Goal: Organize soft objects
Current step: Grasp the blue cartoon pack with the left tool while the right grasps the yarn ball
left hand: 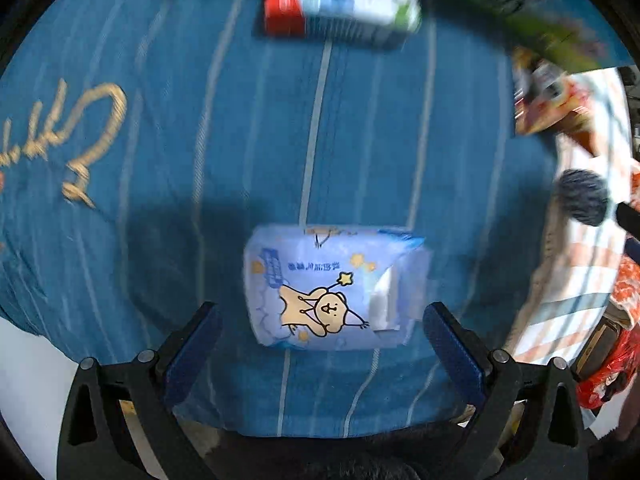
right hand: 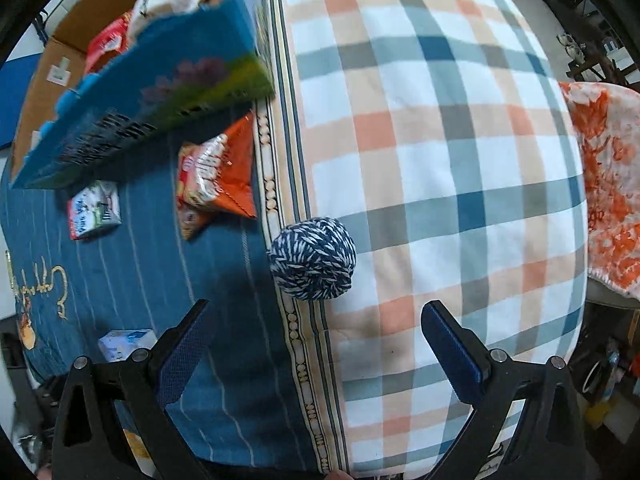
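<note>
A light blue tissue pack (left hand: 332,288) with a cartoon bear lies on the blue striped pillow (left hand: 200,152), just ahead of and between the fingers of my left gripper (left hand: 322,328), which is open and empty. The pack also shows in the right wrist view (right hand: 126,344) at lower left. A navy-and-white yarn ball (right hand: 313,264) rests at the seam between the blue pillow (right hand: 132,280) and the plaid pillow (right hand: 440,160), just ahead of my right gripper (right hand: 316,332), which is open and empty. The yarn ball shows in the left wrist view (left hand: 584,197) at the right edge.
A red-and-white carton (left hand: 340,0) lies on the far end of the blue pillow, also in the right wrist view (right hand: 94,210). An orange snack bag (right hand: 216,176) lies beside it. A blue basket (right hand: 148,96) and a cardboard box (right hand: 60,60) stand behind. An orange-patterned cloth (right hand: 608,184) lies right.
</note>
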### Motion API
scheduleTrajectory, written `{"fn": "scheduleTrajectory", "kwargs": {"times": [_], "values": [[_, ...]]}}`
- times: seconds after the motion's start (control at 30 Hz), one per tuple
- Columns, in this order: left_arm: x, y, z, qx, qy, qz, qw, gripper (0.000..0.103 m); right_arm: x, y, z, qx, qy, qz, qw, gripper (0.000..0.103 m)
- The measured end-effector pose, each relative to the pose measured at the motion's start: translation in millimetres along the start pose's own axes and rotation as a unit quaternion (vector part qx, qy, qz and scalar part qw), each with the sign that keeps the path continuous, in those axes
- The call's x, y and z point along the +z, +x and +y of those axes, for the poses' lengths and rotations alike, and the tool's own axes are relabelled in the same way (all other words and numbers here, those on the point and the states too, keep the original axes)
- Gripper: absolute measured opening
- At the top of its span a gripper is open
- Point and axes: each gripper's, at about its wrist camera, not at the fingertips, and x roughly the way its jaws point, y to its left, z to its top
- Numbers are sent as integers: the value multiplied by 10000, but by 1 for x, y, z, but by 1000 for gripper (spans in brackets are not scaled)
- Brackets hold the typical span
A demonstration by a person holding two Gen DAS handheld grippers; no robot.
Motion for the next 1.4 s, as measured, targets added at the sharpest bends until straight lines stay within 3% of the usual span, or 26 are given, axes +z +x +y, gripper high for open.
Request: {"fn": "scheduleTrajectory", "kwargs": {"times": [0.1,0.2,0.37,0.43,0.5,0.53,0.57,0.83,1.03,1.4], "values": [[2,24,-5,-5,-22,167,9999,103,3,12,0,-35,32,70,10000,103],[4,31,-11,27,35,96,9999,102,6,23,0,-30,73,146,9999,103],[-2,29,-27,79,349,-119,9993,80,12,40,2,-80,98,229,9997,97],[-8,26,-33,125,406,-195,9989,73,15,52,4,-84,104,369,9992,79],[-11,18,-36,244,465,-357,9980,54,15,63,5,-27,118,544,9984,65],[-11,14,-35,223,468,-373,9980,52,15,66,6,-12,124,600,9981,57],[-11,12,-35,170,453,-357,9982,48,14,71,7,-39,137,655,9978,57],[-13,4,-20,-130,274,-328,9990,40,5,65,9,-67,133,480,9987,52],[-18,-25,-15,-251,416,-574,9972,40,-17,45,22,-23,-99,326,9994,52],[-20,-118,-13,-378,611,-1455,9867,40,-43,-37,46,216,-486,-218,9983,52]]}}
